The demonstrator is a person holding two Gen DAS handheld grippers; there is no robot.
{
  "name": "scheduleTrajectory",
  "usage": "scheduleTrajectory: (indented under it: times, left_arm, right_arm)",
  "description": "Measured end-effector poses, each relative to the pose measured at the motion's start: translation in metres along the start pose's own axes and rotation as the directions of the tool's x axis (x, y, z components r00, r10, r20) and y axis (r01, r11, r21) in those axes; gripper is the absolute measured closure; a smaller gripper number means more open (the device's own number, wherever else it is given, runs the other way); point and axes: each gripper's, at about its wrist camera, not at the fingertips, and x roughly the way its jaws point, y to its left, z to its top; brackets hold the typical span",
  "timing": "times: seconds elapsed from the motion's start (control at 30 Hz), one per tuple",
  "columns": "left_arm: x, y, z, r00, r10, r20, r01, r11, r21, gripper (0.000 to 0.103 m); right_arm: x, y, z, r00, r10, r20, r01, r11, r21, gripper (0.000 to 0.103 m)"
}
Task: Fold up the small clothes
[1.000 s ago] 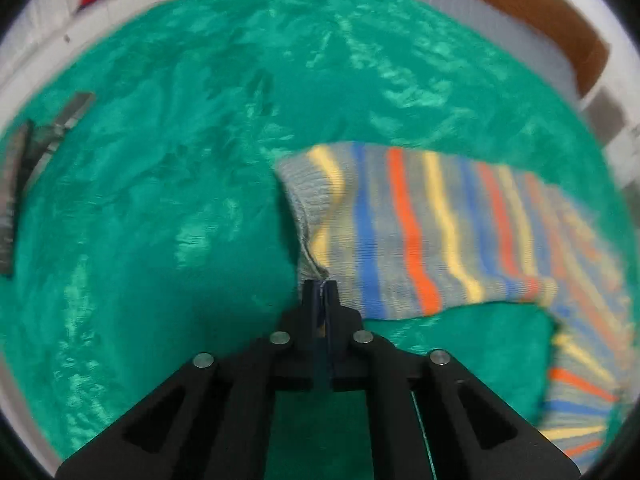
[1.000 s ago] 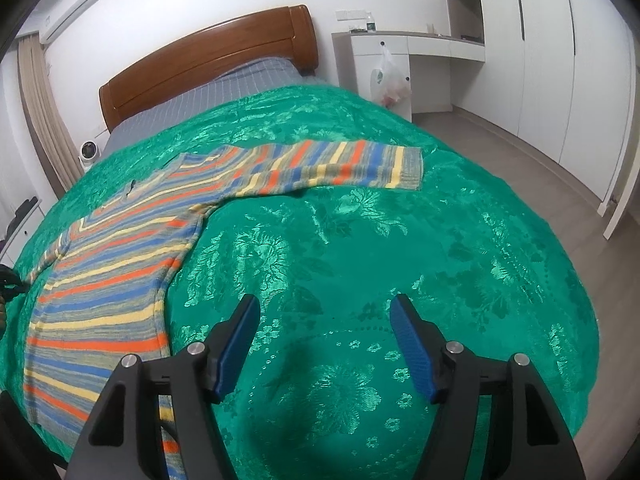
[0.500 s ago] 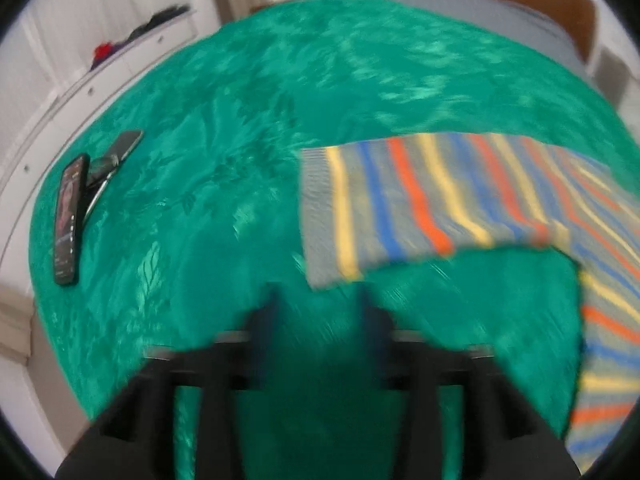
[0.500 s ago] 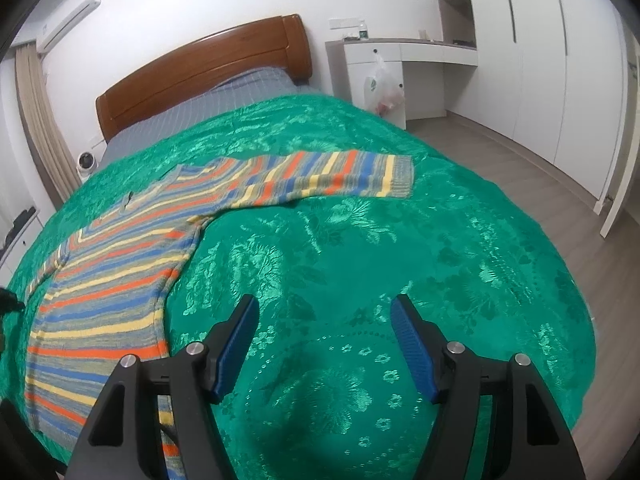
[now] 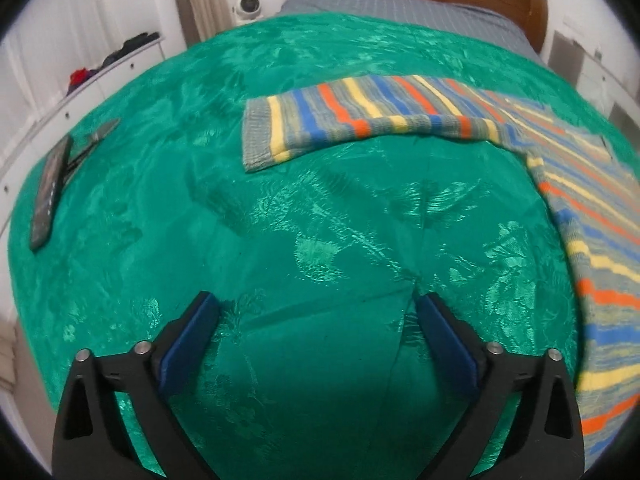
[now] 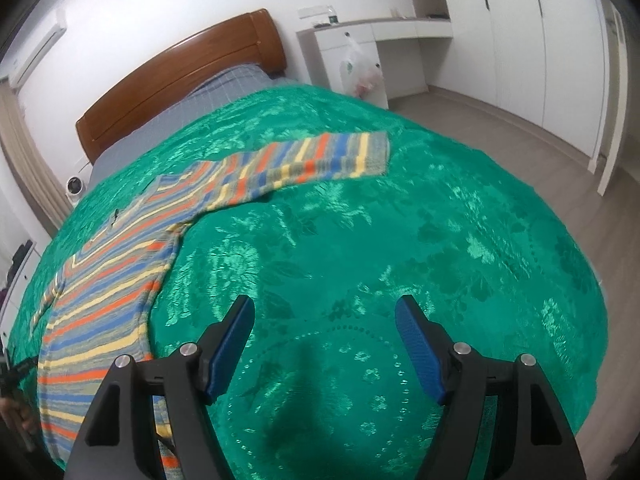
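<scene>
A small striped sweater (image 6: 116, 280), grey with orange, blue and yellow bands, lies flat on the green bedspread (image 6: 400, 240). Its right sleeve (image 6: 320, 160) stretches out towards the far right. In the left wrist view the left sleeve (image 5: 360, 120) lies flat ahead, with its cuff (image 5: 256, 136) at the left end, and the body (image 5: 600, 260) runs down the right edge. My left gripper (image 5: 316, 312) is open and empty, above bare bedspread well short of the cuff. My right gripper (image 6: 324, 320) is open and empty, beside the sweater's right hem.
A dark remote (image 5: 50, 192) and another flat dark object (image 5: 94, 140) lie near the bed's left edge. A wooden headboard (image 6: 180, 72) stands at the far end. A white desk (image 6: 360, 40) with a plastic bag (image 6: 360, 76) and wardrobes (image 6: 540, 40) stand to the right.
My left gripper was shut on the left sleeve's cuff, then opened, let it go and drew back. The sleeve now lies flat. My right gripper stayed open and shifted slightly.
</scene>
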Motion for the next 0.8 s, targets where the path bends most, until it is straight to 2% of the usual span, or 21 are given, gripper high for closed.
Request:
scheduleTrajectory:
  times: [0.13,0.37,0.63,0.8]
  left_arm:
    - [-0.001,0.001,-0.007,0.999,-0.015,0.034,0.015,1.000,0.002,0.001]
    - [-0.001,0.003,-0.012,0.998,-0.033,0.060,0.033,0.999,0.003,0.000]
    - [-0.003,0.009,-0.017,0.993,-0.080,0.092,0.080,0.997,0.002,0.000]
    - [-0.005,0.004,-0.020,0.994,-0.049,0.101,0.049,0.999,0.006,0.000]
  right_arm:
    - [0.004,-0.006,-0.001,1.000,-0.008,-0.013,0.009,0.999,0.043,0.031]
    - [0.015,0.000,-0.003,0.997,-0.036,-0.064,0.037,0.999,0.011,0.024]
    - [0.017,-0.005,-0.005,0.998,-0.007,-0.062,0.010,0.998,0.057,0.021]
    - [0.017,-0.004,-0.007,0.998,0.004,-0.063,-0.001,0.999,0.045,0.018]
